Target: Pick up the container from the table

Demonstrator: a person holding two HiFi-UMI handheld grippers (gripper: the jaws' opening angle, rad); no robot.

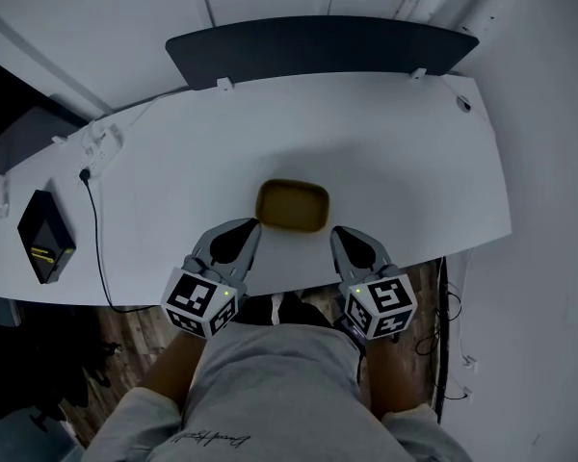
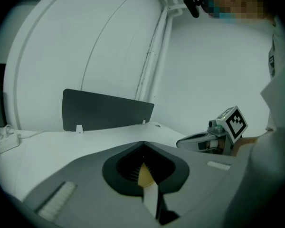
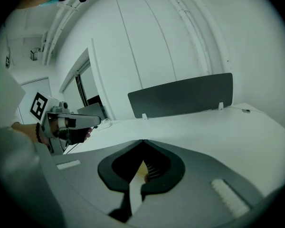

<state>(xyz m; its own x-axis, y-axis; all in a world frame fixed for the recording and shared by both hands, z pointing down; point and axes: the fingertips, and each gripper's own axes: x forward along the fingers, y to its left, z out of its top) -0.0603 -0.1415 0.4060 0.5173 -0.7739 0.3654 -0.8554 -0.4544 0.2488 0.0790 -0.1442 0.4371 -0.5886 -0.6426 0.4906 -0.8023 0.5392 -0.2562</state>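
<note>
Head view — tan container [image 1: 292, 205] sits on the white table [image 1: 173, 152] near its front edge, between left gripper [image 1: 246, 231] and right gripper [image 1: 343, 237], each just beside it; a black box [image 1: 46, 236] lies far left. Left gripper view — jaws pressed together, empty, a sliver of the container behind them. Right gripper view — the same, jaws together on nothing.

Soft, even light falls on my white table [image 1: 385, 142]; both gripper views curve and darken at their edges.
</note>
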